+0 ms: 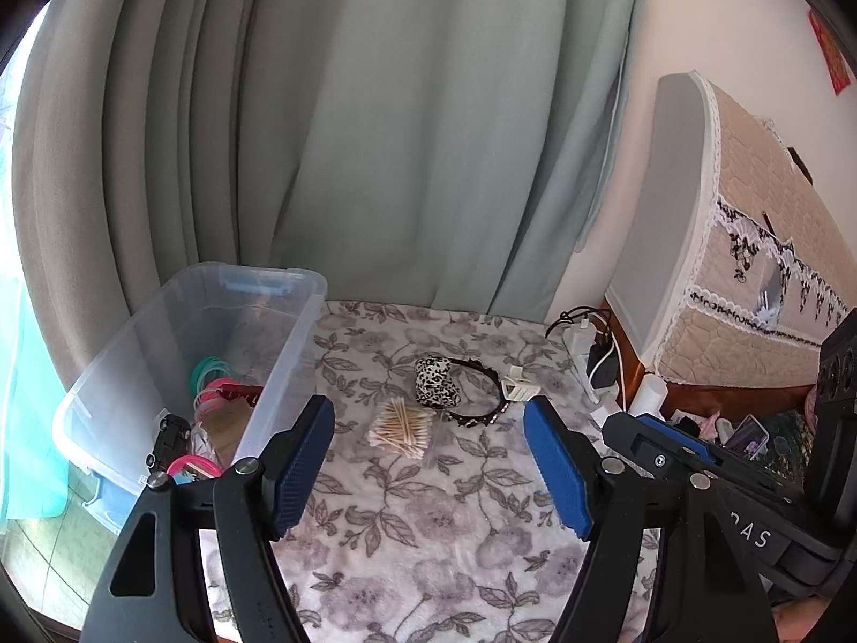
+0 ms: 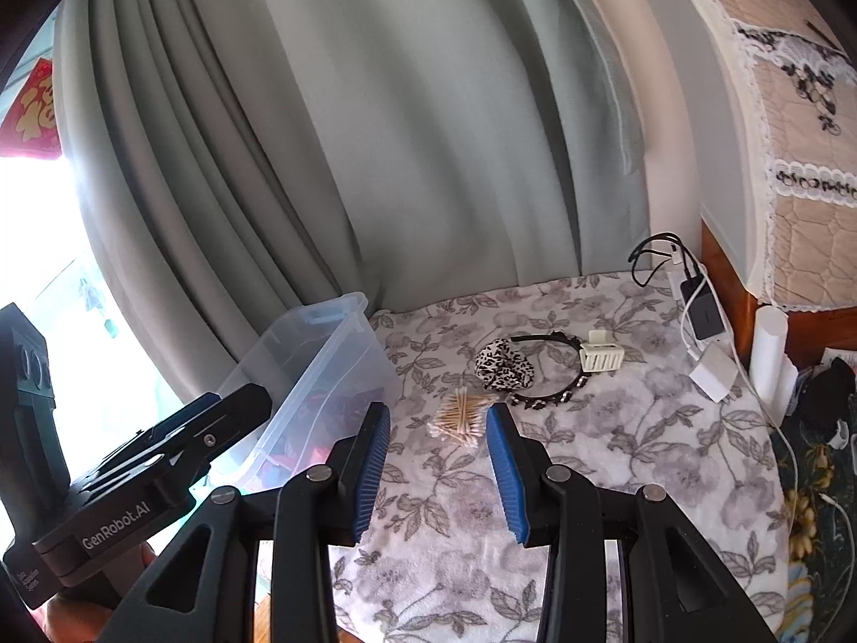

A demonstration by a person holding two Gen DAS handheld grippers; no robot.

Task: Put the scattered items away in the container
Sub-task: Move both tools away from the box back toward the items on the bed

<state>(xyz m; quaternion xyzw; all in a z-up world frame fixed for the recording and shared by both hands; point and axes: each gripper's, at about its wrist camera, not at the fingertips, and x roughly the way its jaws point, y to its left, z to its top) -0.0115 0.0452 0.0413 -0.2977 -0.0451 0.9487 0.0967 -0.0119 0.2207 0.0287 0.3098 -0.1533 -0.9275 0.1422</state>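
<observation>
left gripper: fingers spread wide, nothing between them, hanging over the near part of the flowery blanket
right gripper: fingers apart too, empty, the gap lined up with the cotton swabs
container: clear plastic bin at the blanket's left edge, already has coloured rings, a small black toy car and some pink bits in it
cotton swabs: loose pile mid-blanket, just right of the bin wall
leopard scrunchie: right behind the swabs, touching the studded headband
cream hair claw: sits at the headband's right end
in the way: nothing between the grippers and the pile
around: curtain behind, chargers and cables at the far right corner
</observation>
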